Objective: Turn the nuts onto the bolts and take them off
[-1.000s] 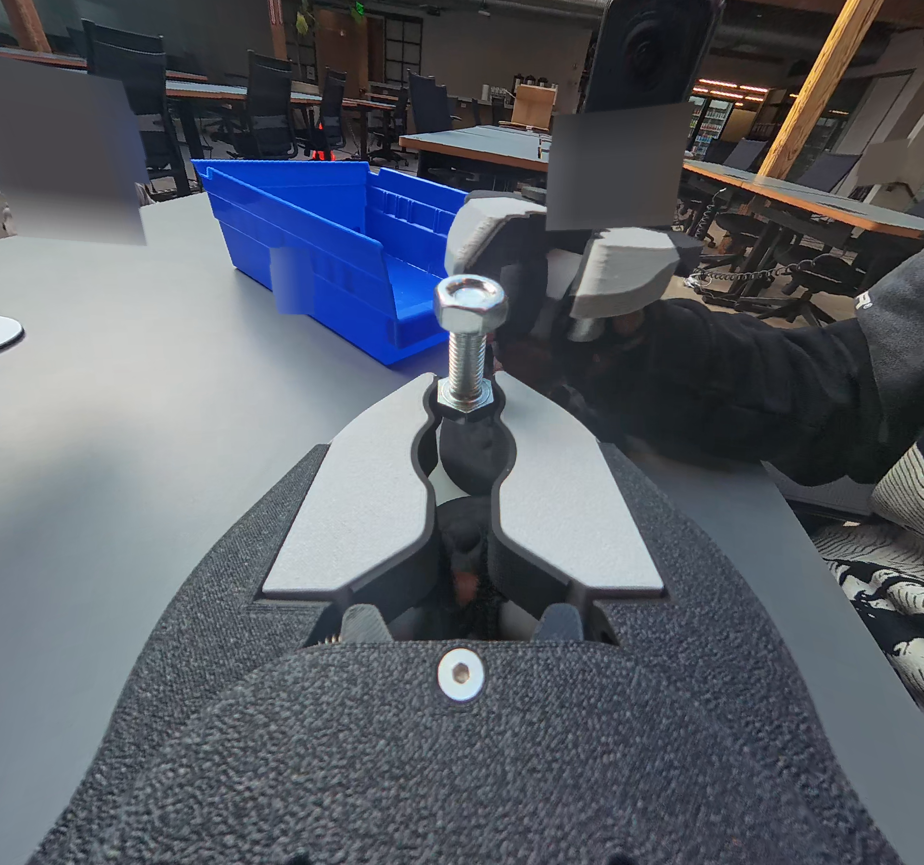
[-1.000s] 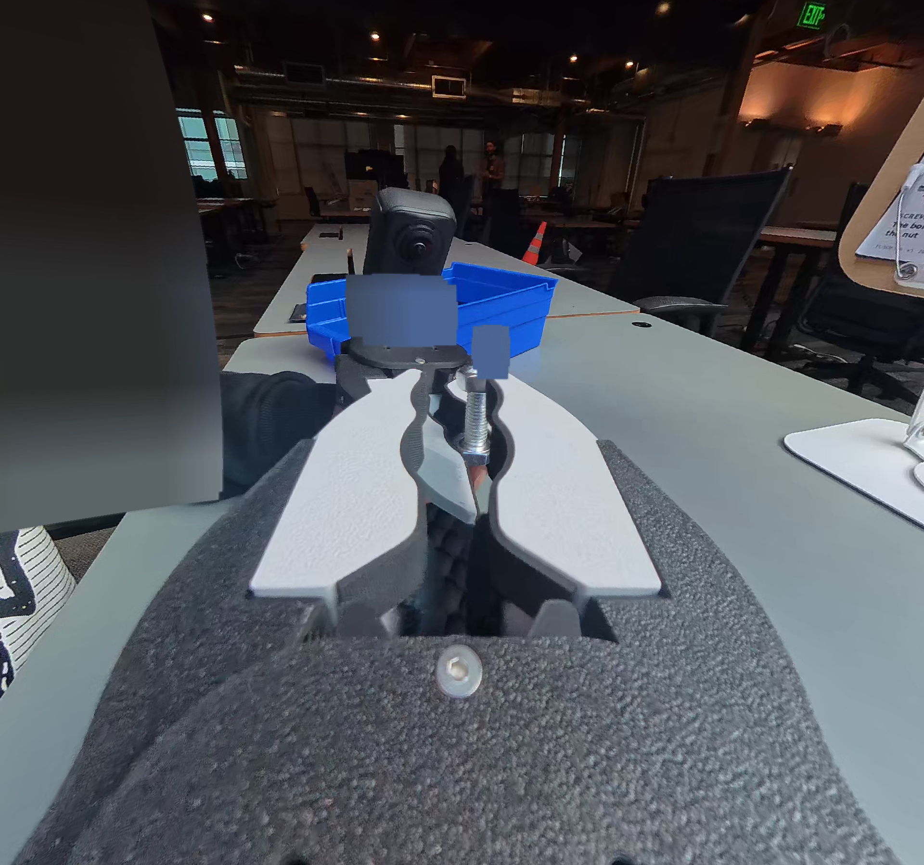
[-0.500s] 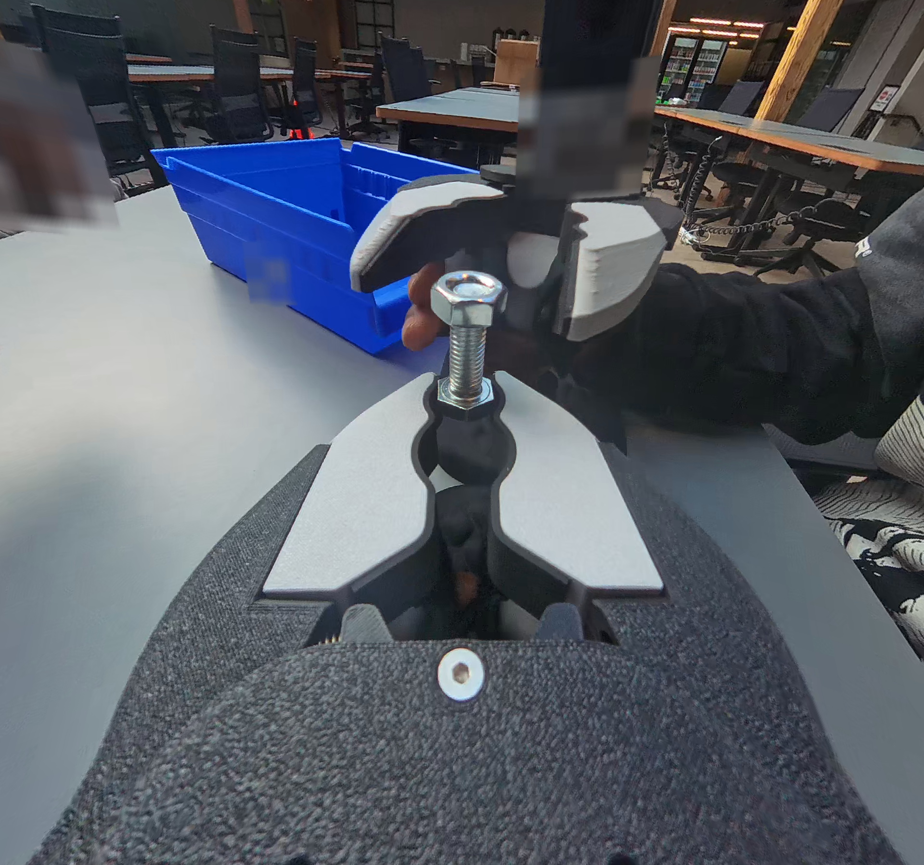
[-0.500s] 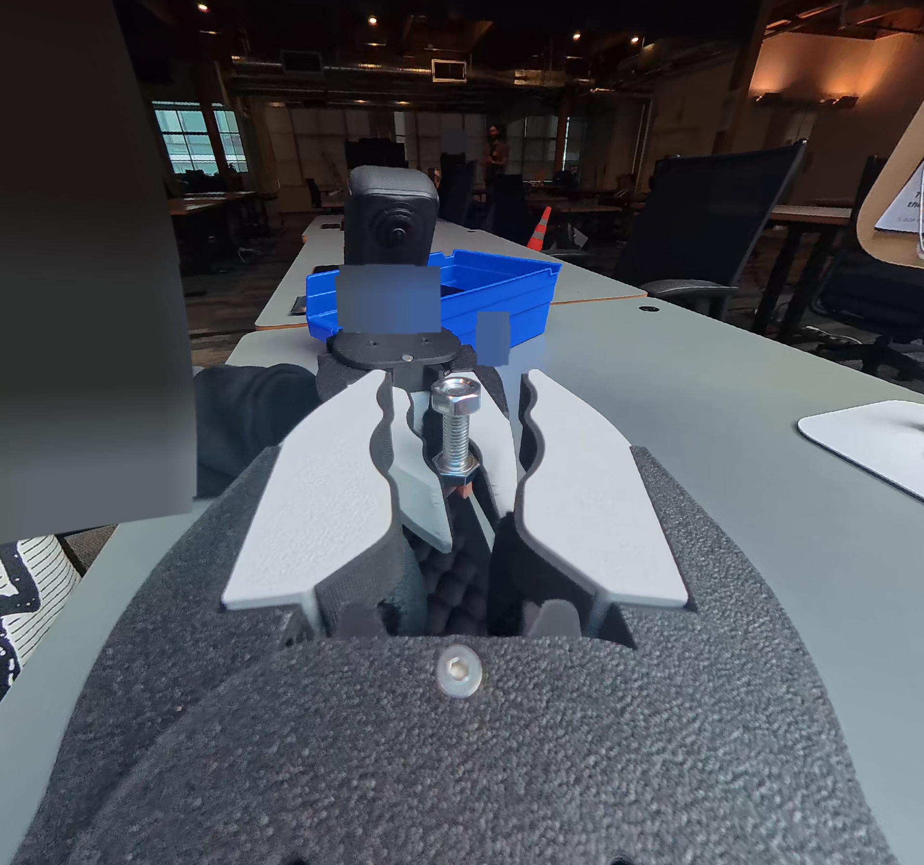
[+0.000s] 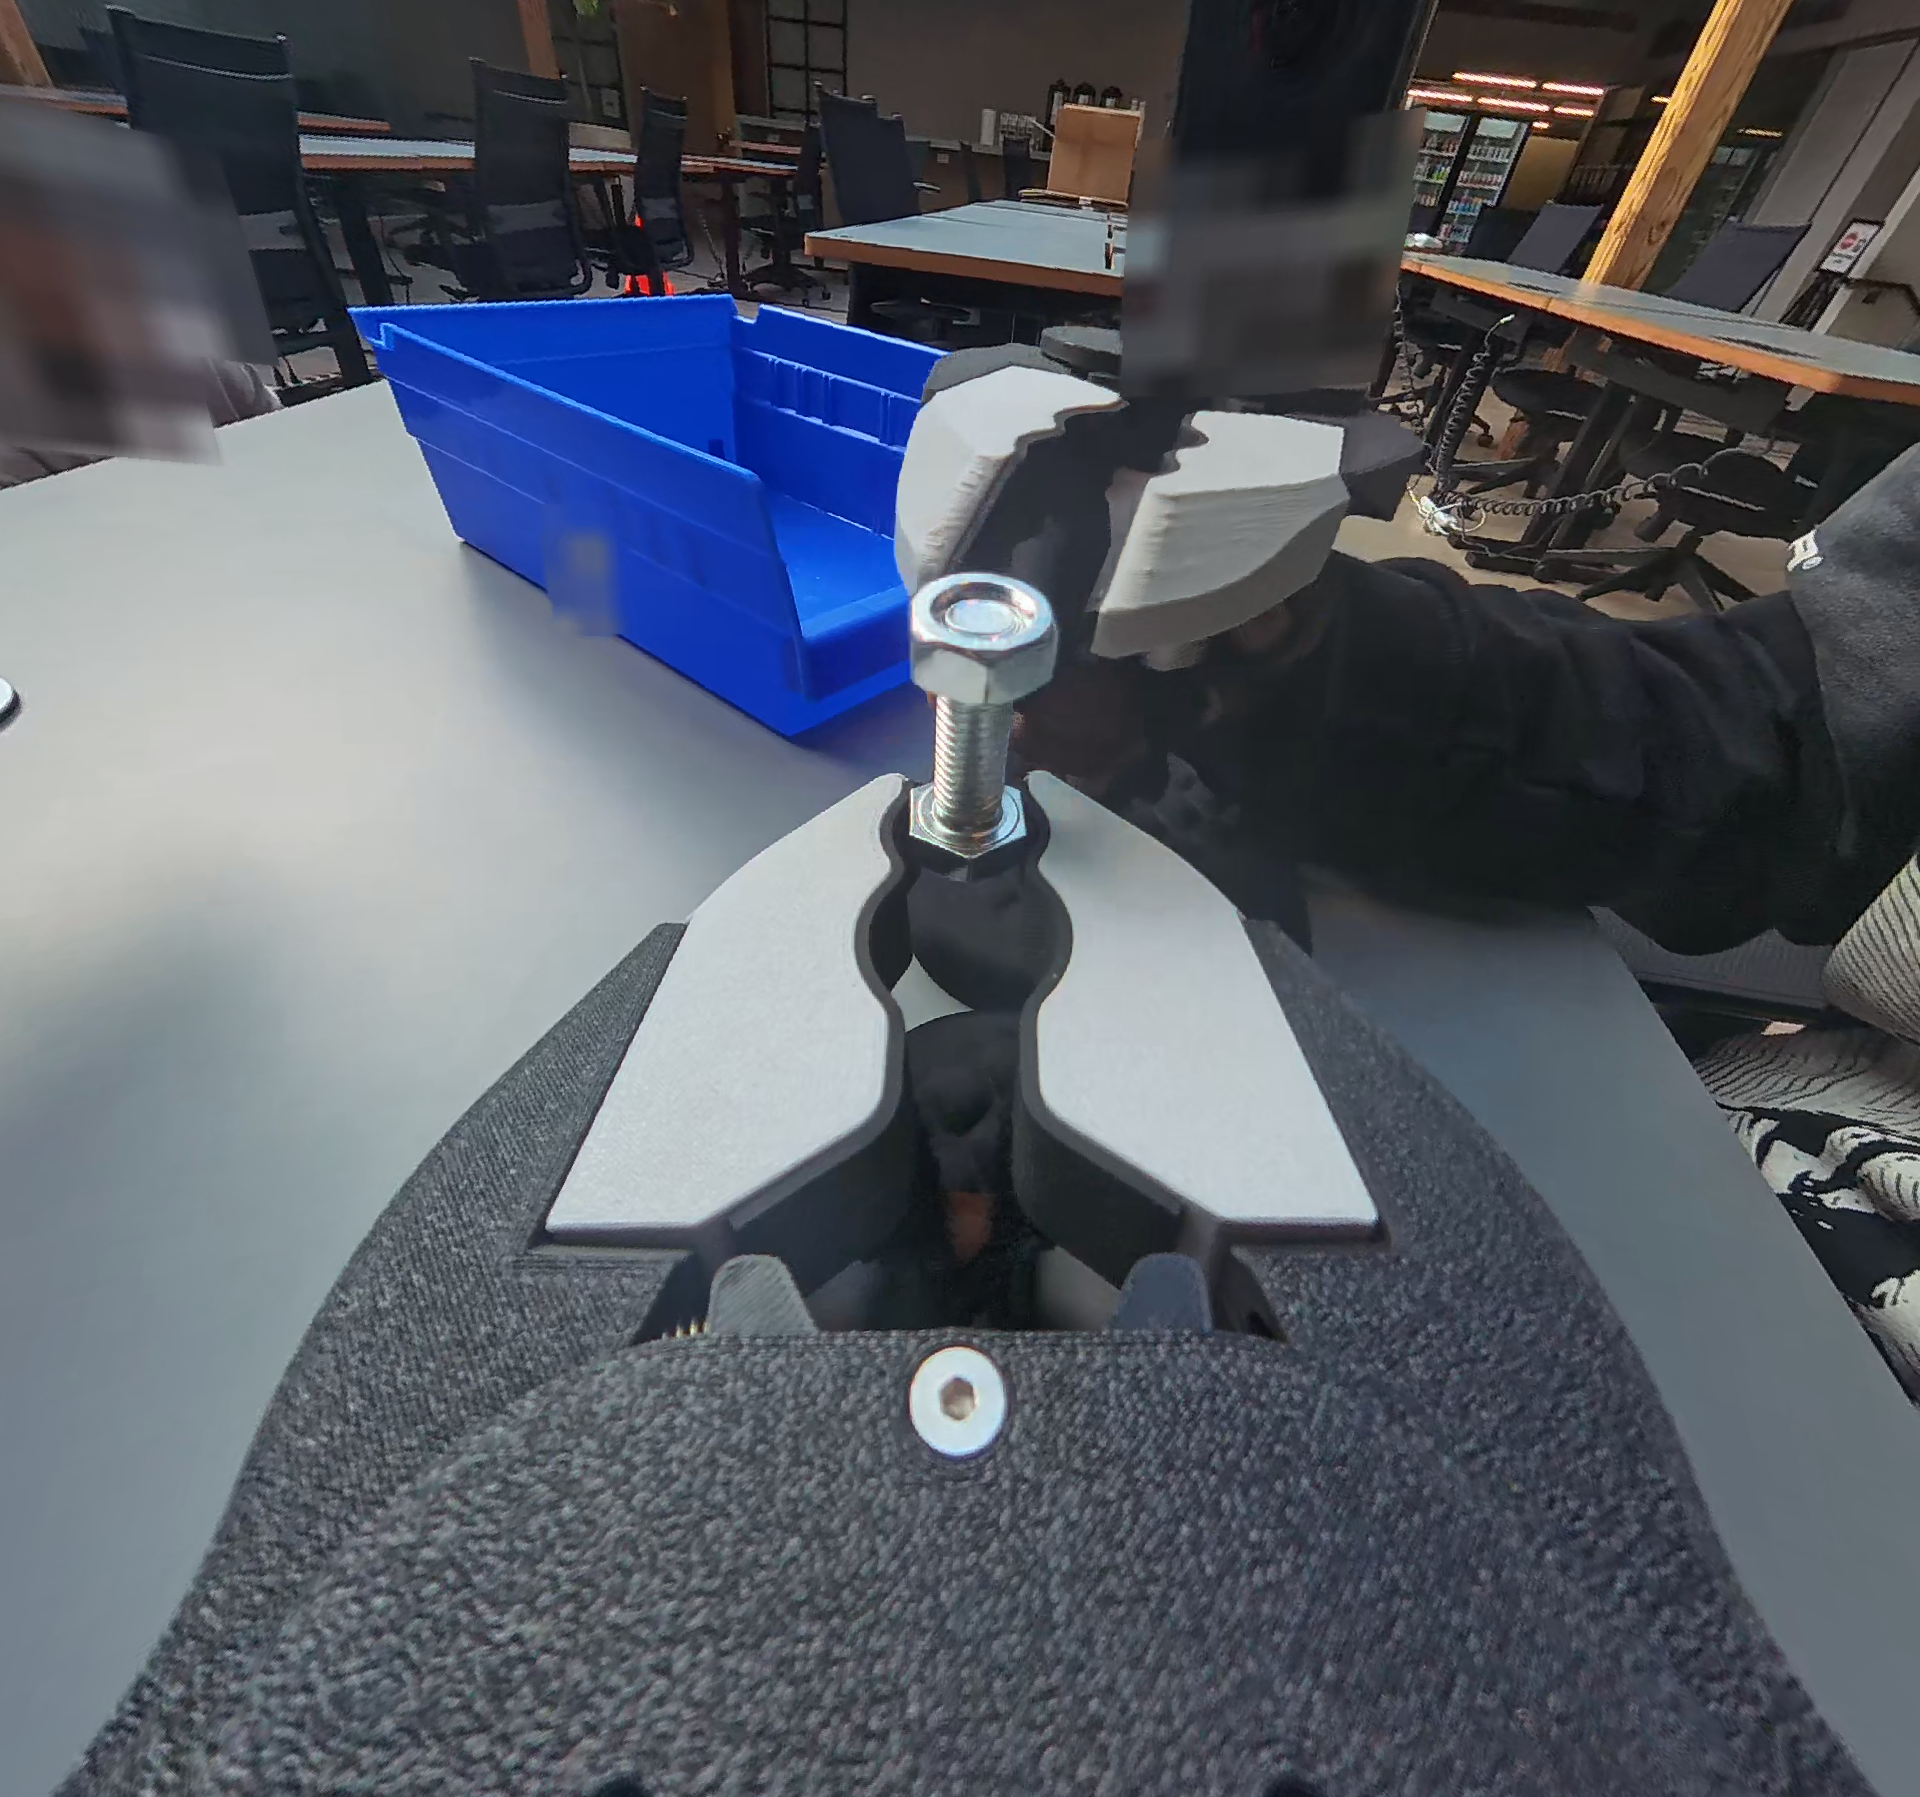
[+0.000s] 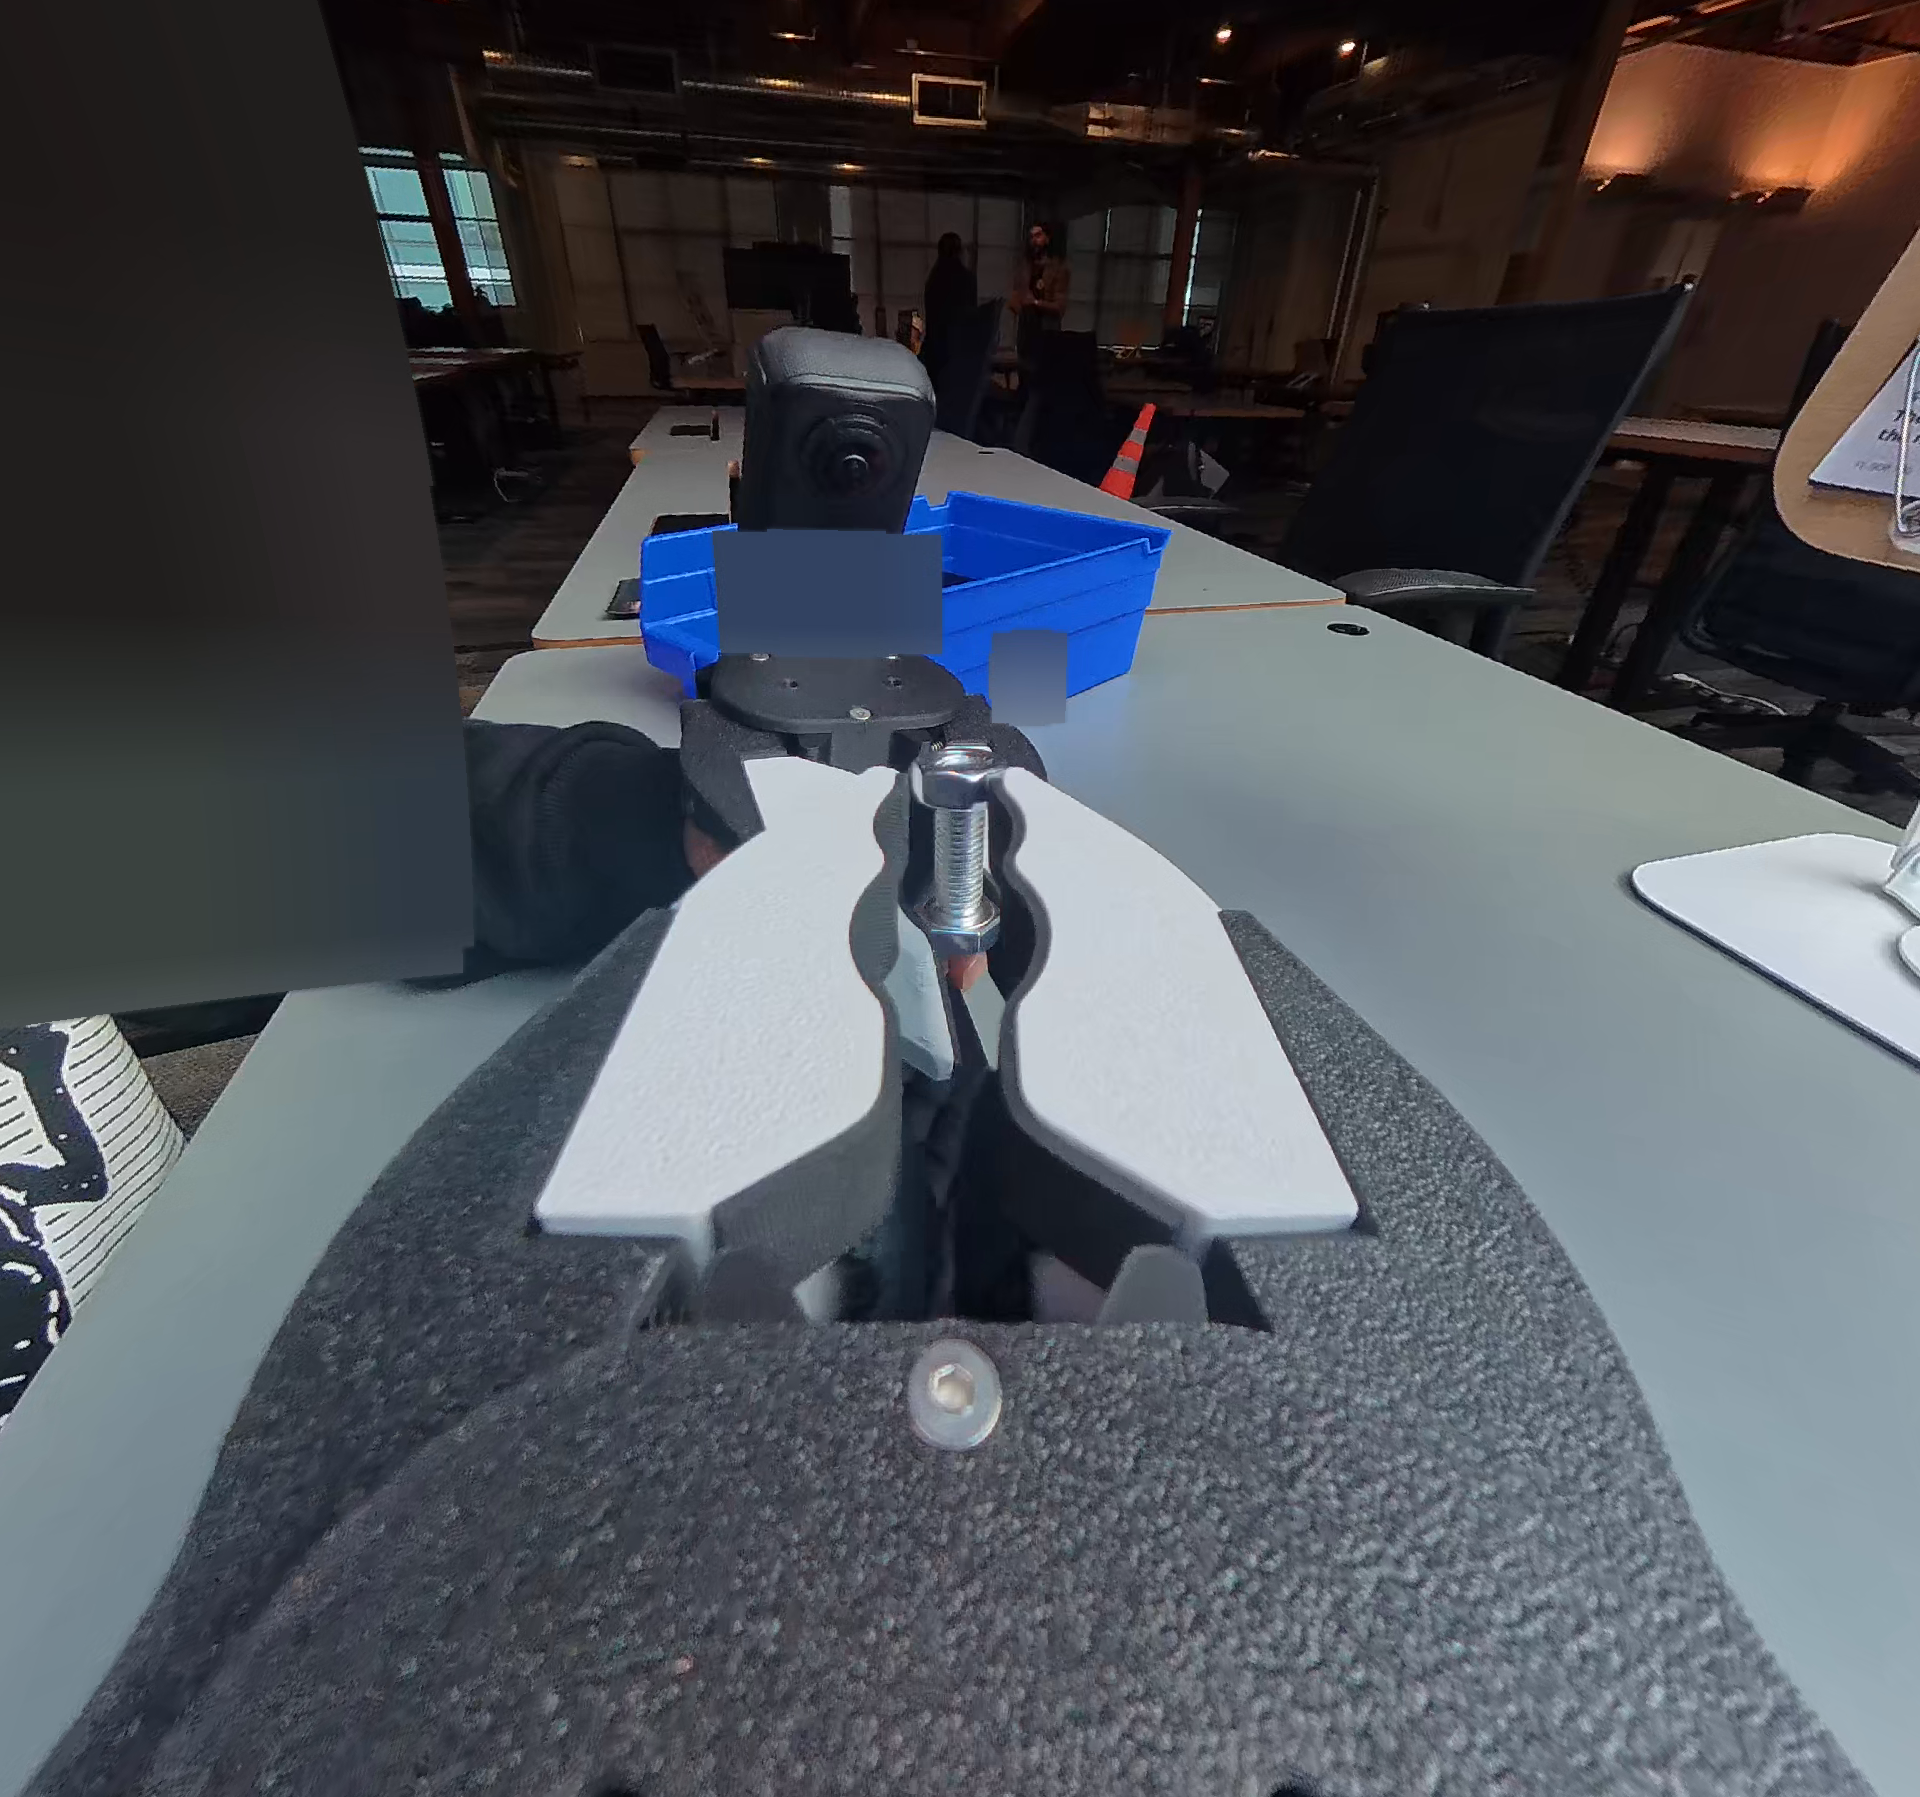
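Observation:
A silver bolt [image 5: 971, 760] stands upright, head up, with a silver nut [image 5: 969, 828] low on its thread. My left gripper [image 5: 971, 812] is shut on the nut and holds it above the grey table [image 5: 312, 812]. My right gripper [image 5: 1081, 521] faces it just behind the bolt head, with its jaws apart. In the right wrist view the bolt [image 6: 958, 854] stands between my right gripper's [image 6: 935, 791] fingertips. They flank the head with a dark gap on the left side. The nut [image 6: 961, 935] sits lower, and a left gripper finger [image 6: 920, 999] shows under it.
A blue plastic bin [image 5: 623, 459] stands on the table beyond the grippers and also shows in the right wrist view [image 6: 1039, 584]. A person's black sleeve [image 5: 1507, 760] reaches in from the right. A white pad [image 6: 1787, 916] lies at the right. Office chairs and desks stand behind. There is about 5 cm between the tips of the two grippers.
My right gripper's jaws opened wide about half a second ago and have now narrowed around the bolt head. My left gripper has kept its hold on the nut.

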The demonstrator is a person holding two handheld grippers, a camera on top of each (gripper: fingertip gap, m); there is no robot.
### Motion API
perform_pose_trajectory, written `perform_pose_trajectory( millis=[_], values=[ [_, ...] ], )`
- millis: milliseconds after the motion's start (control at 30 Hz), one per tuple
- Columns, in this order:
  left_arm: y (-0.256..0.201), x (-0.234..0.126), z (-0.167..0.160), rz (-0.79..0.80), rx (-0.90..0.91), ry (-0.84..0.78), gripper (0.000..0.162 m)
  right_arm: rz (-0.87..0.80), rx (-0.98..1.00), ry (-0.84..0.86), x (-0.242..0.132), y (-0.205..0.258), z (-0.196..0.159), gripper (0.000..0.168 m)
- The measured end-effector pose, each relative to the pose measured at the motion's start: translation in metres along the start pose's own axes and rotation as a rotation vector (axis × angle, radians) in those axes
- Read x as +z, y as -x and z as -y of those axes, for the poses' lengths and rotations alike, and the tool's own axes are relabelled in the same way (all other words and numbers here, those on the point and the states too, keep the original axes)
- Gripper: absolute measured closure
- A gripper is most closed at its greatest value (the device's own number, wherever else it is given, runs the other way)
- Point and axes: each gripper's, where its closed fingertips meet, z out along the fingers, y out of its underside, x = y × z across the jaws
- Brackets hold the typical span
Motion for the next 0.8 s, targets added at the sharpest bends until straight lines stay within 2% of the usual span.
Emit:
perform_pose_trajectory(
  millis=[33,200,300,400,467,567,800],
  values=[
    [0.000,0.000,0.000,0.002,-0.001,-0.001,0.145,0.013,-0.005,0.000,-0.002,0.001,0.001,0.160],
    [0.000,0.000,0.000,-0.001,-0.001,-0.002,0.146,0.020,-0.020,-0.004,-0.005,0.002,0.003,0.160],
    [-0.001,0.000,0.000,-0.007,0.005,0.002,0.146,-0.021,-0.017,-0.018,-0.003,-0.004,0.003,0.143],
    [-0.003,0.002,-0.002,-0.011,0.019,0.019,0.145,0.010,0.021,0.003,0.003,0.000,-0.002,0.122],
    [-0.006,0.004,-0.005,-0.018,0.038,0.041,0.145,0.031,0.026,0.036,0.009,0.005,-0.008,0.115],
    [-0.007,0.005,-0.007,-0.019,0.048,0.054,0.145,0.050,-0.010,0.072,0.012,0.011,-0.014,0.123],
    [-0.004,0.003,-0.004,-0.008,0.027,0.035,0.146,0.041,-0.003,0.042,0.004,0.007,-0.006,0.135]
  ],
)
